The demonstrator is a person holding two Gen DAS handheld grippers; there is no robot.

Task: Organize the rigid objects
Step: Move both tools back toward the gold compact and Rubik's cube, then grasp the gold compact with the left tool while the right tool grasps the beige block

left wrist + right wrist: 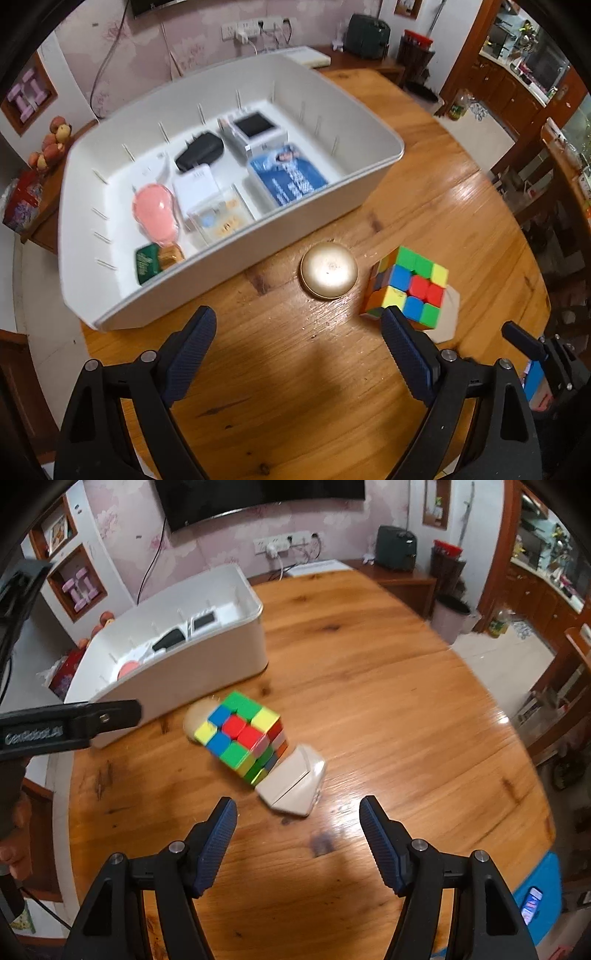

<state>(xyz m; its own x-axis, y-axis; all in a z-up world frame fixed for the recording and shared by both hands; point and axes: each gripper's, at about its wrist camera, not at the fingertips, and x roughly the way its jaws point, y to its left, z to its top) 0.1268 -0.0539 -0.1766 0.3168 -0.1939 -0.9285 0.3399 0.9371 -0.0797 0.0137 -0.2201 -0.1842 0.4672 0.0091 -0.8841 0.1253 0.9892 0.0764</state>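
Note:
A white bin [369, 184] on the round wooden table [295, 369] holds several items: a pink brush [155, 210], a black adapter [199, 151], a blue packet [291, 173]. In front of it lie a gold round tin [328, 269], a colourful puzzle cube [410, 284] and a beige octagonal box [291, 786] under the cube's edge. My left gripper [299, 332] is open and empty, just short of the tin. My right gripper [299, 823] is open and empty, just short of the beige box and cube [243, 734]. The bin [207, 664] shows at left.
A wall with a socket strip [243, 29] and TV stands behind the table. A dark appliance [395, 546] and a bin [450, 616] are at the back right. Chairs stand to the right. The left gripper's body [70, 723] reaches in from the left.

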